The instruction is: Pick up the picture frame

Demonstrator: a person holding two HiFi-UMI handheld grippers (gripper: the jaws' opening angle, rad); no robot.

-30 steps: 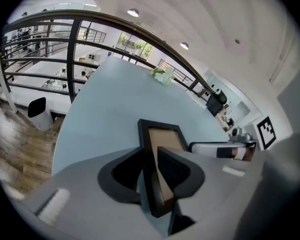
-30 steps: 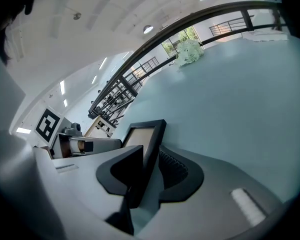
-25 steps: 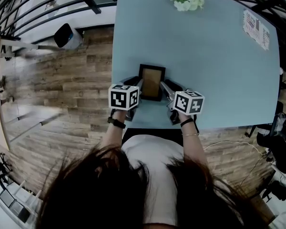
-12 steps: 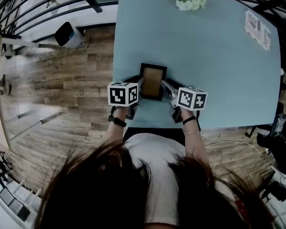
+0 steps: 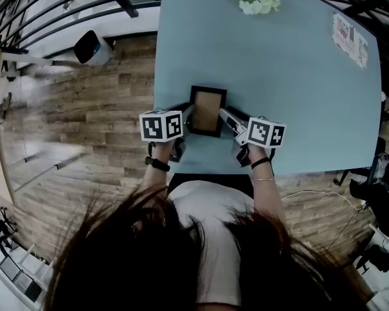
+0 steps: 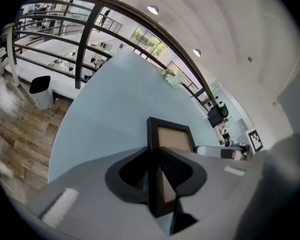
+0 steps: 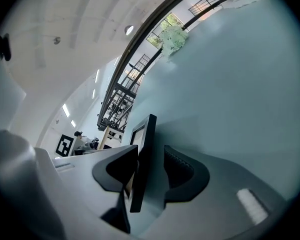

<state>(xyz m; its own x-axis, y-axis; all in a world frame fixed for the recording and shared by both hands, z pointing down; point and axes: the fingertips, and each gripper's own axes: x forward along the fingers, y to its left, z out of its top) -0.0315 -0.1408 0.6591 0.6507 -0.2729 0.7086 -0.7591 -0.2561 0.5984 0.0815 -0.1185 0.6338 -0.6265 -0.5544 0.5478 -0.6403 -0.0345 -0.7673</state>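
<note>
Presently, picture frame (image 5: pixel 207 111): probably light, stiff, breakable, near the table's (image 5: pixel 292 76) front edge, best taken by its side rails; left gripper (image 6: pixel 156 156) clamps one, right gripper (image 7: pixel 149 151) jaws are opening round the other.

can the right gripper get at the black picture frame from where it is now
Probably yes. The edge of the black rectangular picture frame already stands between the jaws of the right gripper, which are opening, with a gap showing on one side. Nothing on the light blue table is in the way.
</note>
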